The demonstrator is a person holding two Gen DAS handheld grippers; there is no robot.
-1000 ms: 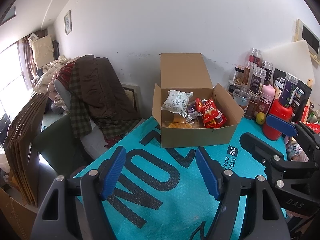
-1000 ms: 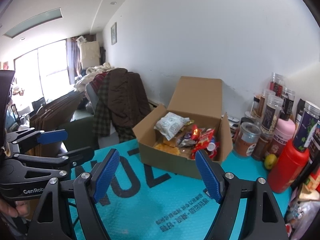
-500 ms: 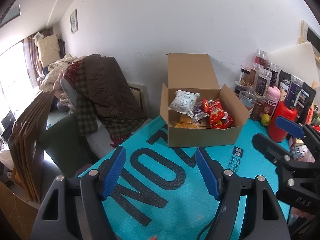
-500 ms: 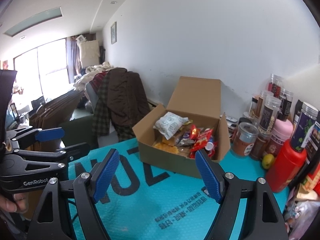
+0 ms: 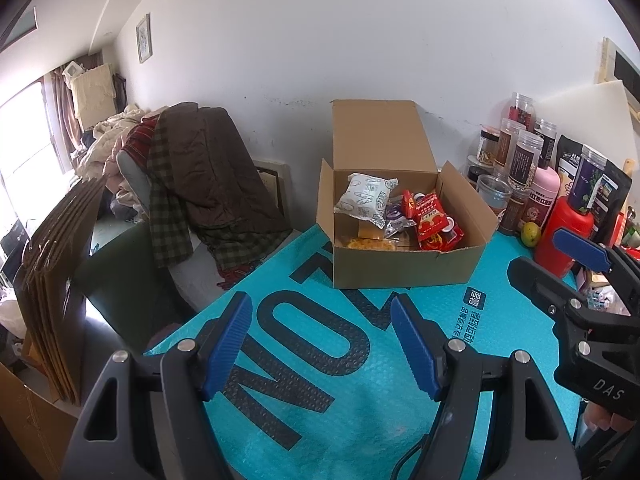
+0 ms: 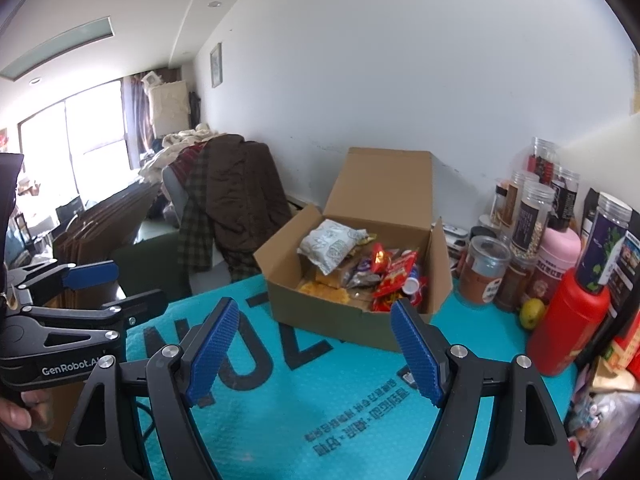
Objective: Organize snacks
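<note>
Snacks (image 5: 400,216) fill an open cardboard box (image 5: 404,264) that stands on a teal mat (image 5: 320,380) toward the table's far edge, close to the wall. On top lies one puffy white pouch (image 5: 364,198) with crinkled foil ends, resting in the box's far left corner. Right of it are glossy red packets (image 5: 430,220), at least two, a small purple wrapper (image 5: 394,214), and near the front wall a flat yellow-orange pack (image 5: 366,245). The box's rear flap stands upright; its two side flaps splay outward.

The mat is dimpled like bubble film and printed with large black letters. At the table's right edge stands a cluster of clear cylindrical jars (image 6: 532,208) with screw lids, one pink bottle (image 6: 556,260), one smooth red flask (image 6: 568,324) and one small yellow-green fruit (image 6: 532,313).

The left gripper (image 5: 322,344) hangs over the mat's near edge, its ribbed blue pads spread wide with nothing between them. The right gripper (image 6: 314,344) does likewise, fingers apart and empty, short of the box's front wall.
</note>
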